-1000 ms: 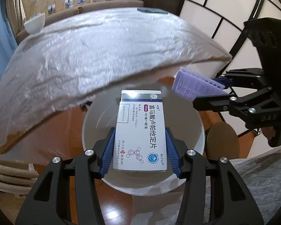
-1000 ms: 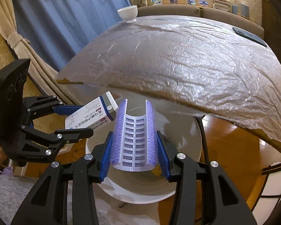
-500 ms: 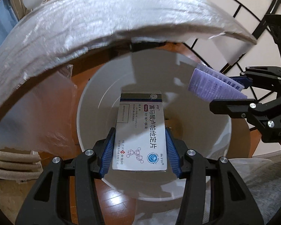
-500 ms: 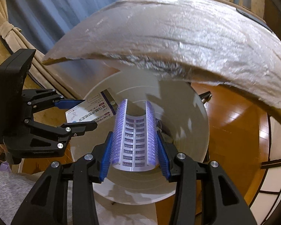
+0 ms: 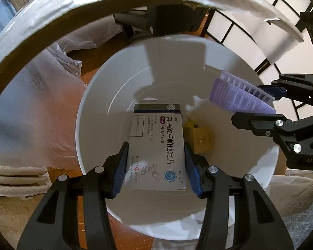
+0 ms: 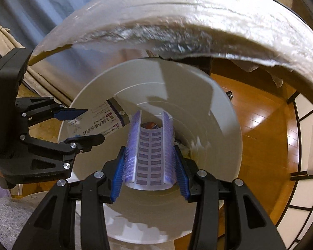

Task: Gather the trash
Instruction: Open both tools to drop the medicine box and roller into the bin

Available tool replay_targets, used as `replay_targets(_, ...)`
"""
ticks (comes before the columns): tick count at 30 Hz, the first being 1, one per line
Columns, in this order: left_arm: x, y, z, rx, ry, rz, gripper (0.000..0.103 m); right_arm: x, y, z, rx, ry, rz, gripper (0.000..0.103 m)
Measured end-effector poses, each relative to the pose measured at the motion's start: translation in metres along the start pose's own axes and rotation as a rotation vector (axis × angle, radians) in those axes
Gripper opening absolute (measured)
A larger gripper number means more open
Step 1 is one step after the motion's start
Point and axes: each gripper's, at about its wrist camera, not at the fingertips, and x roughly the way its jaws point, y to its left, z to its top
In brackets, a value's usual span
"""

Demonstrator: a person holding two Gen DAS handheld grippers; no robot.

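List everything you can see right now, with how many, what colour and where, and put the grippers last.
medicine box: one, white with a dark blue band, between the left gripper's pads over the bin.
blister sheet: one, purple and white, bent into a trough between the right gripper's pads over the bin.
bin: one, white, round, on the floor below both grippers.
cardboard scrap: one, brown, at the bin's bottom.
table edge: one, under clear plastic film, above the bin.
floor: brown wood, around the bin.
left gripper: one, black with blue pads, shut on the medicine box.
right gripper: one, black with blue pads, shut on the blister sheet.
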Motion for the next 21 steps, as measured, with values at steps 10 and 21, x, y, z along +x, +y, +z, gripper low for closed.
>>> replay_targets(10, 0.007, 0.007, 0.008, -0.023, -0.006, -0.004, 0.085, 0.009, -0.012, -0.005, 0.032, 0.007, 0.004, 0.079)
replay_targets(21, -0.091, 0.014, 0.015, -0.004, -0.190, -0.054, 0.085, -0.092, -0.012, 0.011, 0.034, -0.190, 0.018, 0.097)
